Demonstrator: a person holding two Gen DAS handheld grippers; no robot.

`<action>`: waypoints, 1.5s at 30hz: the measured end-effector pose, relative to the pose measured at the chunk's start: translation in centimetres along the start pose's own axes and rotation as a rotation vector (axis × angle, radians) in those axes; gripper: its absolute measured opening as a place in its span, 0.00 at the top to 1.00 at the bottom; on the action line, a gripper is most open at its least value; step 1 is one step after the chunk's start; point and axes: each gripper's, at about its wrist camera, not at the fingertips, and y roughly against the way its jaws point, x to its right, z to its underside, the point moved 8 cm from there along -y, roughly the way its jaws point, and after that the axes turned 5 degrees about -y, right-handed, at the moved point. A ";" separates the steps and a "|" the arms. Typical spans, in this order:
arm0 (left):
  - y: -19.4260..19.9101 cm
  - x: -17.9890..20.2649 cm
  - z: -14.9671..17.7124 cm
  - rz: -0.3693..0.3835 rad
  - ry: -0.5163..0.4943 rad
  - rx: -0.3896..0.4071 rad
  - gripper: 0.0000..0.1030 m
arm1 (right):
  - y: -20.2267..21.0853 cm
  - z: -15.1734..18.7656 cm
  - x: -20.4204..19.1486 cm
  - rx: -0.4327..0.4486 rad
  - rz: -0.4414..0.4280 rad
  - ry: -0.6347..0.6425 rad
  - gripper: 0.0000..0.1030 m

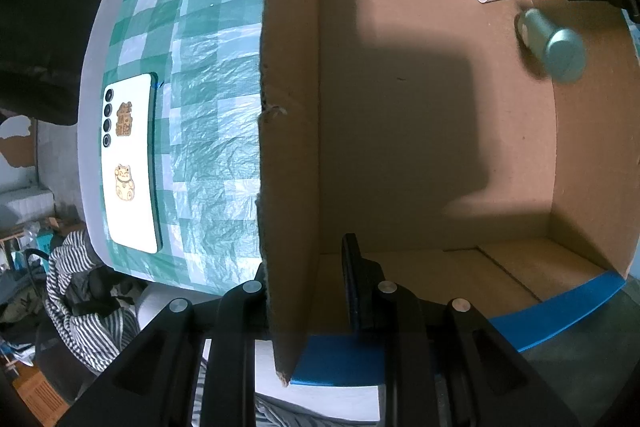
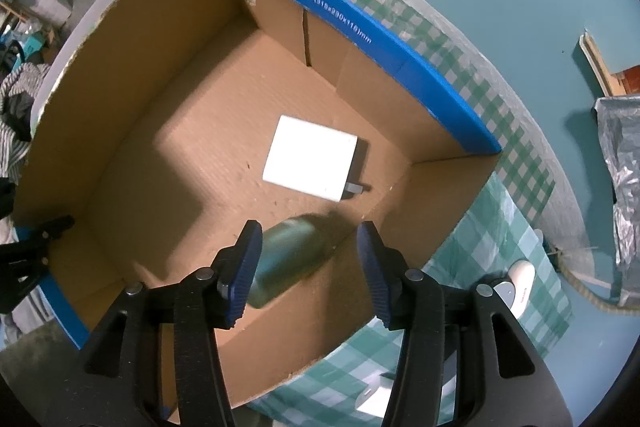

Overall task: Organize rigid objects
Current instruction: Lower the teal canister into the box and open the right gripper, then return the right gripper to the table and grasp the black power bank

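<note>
the left gripper [image 1: 306, 291] stays out of it, clamped on the cardboard box [image 1: 288, 147] wall at six o'clock, while the right gripper [image 2: 310, 259] stands with jaws apart over a green cylinder [image 2: 286, 259], blurred, white charger [image 2: 312, 157] at twelve o'clock.

Both wrist views down into box [image 1: 400, 147]

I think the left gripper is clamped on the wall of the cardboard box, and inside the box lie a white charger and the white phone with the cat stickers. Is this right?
Not quite. The phone lies outside the cardboard box, on the checked cloth, as the left wrist view shows. Inside, with the white charger, is a green bottle. The left gripper is indeed clamped on the wall.
</note>
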 end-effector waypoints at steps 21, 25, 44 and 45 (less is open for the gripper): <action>0.1 -0.4 0.4 -0.009 0.006 0.001 0.80 | 6.4 0.9 4.1 0.125 -0.031 -0.124 0.43; 0.1 -0.4 0.5 -0.009 0.008 0.000 0.80 | 7.3 1.8 5.5 0.144 -0.033 -0.167 0.43; 0.5 -1.4 0.6 -0.009 0.012 0.054 0.80 | 2.4 11.9 16.8 0.055 -0.006 -0.526 0.42; 0.6 -1.4 0.6 -0.004 0.014 0.055 0.80 | 1.8 12.4 17.2 0.047 -0.007 -0.542 0.42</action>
